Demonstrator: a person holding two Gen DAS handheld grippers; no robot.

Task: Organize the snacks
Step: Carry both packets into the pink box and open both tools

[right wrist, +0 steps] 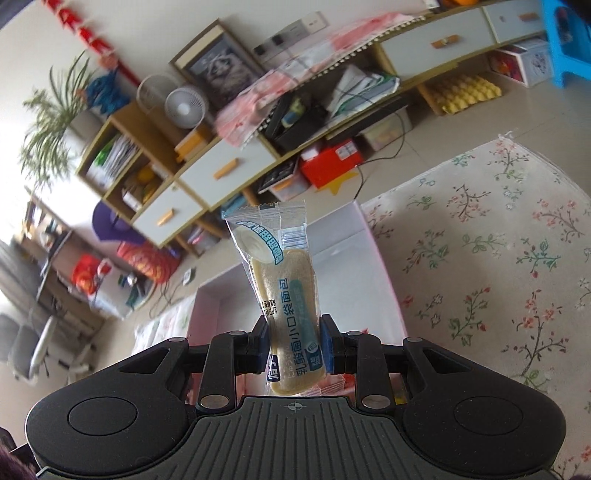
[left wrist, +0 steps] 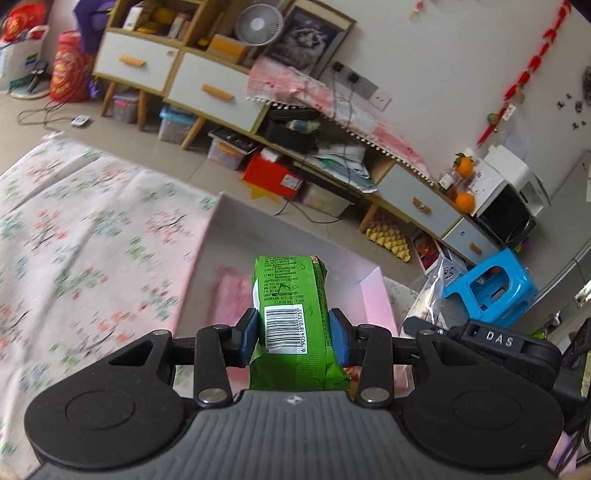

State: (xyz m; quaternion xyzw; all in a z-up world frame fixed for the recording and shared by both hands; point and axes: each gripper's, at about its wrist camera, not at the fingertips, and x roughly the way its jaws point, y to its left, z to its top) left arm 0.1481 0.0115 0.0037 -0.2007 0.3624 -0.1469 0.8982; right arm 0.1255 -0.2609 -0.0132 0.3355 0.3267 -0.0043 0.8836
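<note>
My left gripper [left wrist: 293, 332] is shut on a green snack packet [left wrist: 291, 295] with a barcode, held above a pink-and-white open box [left wrist: 280, 236] on the flowered cloth. A pink packet [left wrist: 231, 295] lies inside the box. My right gripper [right wrist: 293, 338] is shut on a clear-wrapped bread roll packet [right wrist: 284, 284] with blue lettering, held upright over the same box [right wrist: 354, 243]. Several small packets [right wrist: 332, 389] show just under the right fingers.
A flowered cloth [left wrist: 85, 236] covers the surface around the box; it also shows in the right wrist view [right wrist: 491, 251]. Beyond it stand low cabinets [left wrist: 207, 88], a red box [left wrist: 273, 173], a fan [left wrist: 258, 24] and a blue stool [left wrist: 498, 288].
</note>
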